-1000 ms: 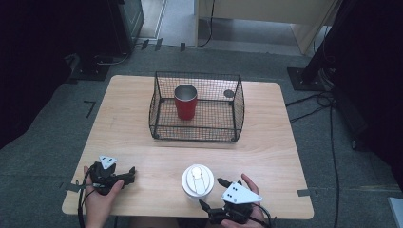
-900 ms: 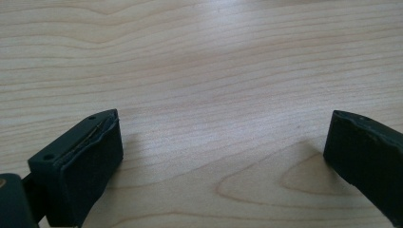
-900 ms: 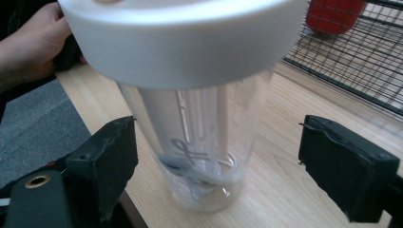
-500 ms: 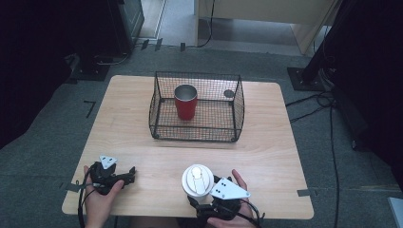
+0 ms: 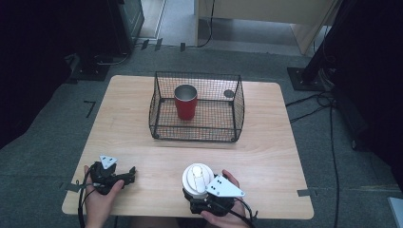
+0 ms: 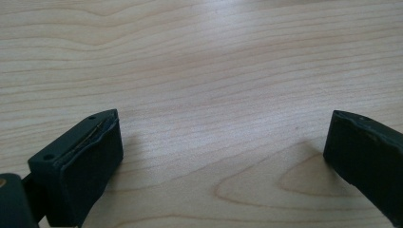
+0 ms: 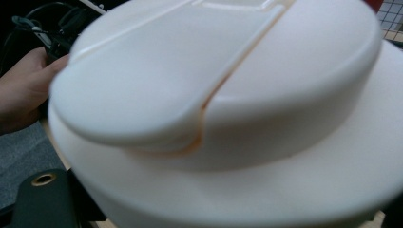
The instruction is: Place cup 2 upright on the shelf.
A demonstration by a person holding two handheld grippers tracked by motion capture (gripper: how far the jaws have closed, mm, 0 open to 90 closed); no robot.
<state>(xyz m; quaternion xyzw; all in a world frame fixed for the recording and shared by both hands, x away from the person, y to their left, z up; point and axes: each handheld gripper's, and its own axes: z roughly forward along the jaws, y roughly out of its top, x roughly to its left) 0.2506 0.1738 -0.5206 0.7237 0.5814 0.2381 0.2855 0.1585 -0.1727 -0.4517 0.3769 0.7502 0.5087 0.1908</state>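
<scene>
A white lid [image 5: 197, 178] with a flip tab lies near the table's front edge. My right gripper [image 5: 200, 194] sits right behind it, jaws standing open either side of the lid [image 7: 223, 109], which looms very close and blurred in the right gripper view. A red cup [image 5: 185, 103] with a metal rim stands upright inside a black wire basket [image 5: 157, 107] at mid-table. At the front left, my left gripper [image 5: 129, 172] rests in a hand. Its jaws are wide open over bare wood [image 6: 223, 156], with nothing between them.
The wooden table [image 5: 266, 142] has bare wood between the basket and both grippers. A small dark round thing [image 5: 229, 93] sits at the basket's far right corner. Cables and stands lie on the floor around the table.
My right gripper has slid left and forward up to the white lid, which has stayed where it was. The left gripper has not moved.
</scene>
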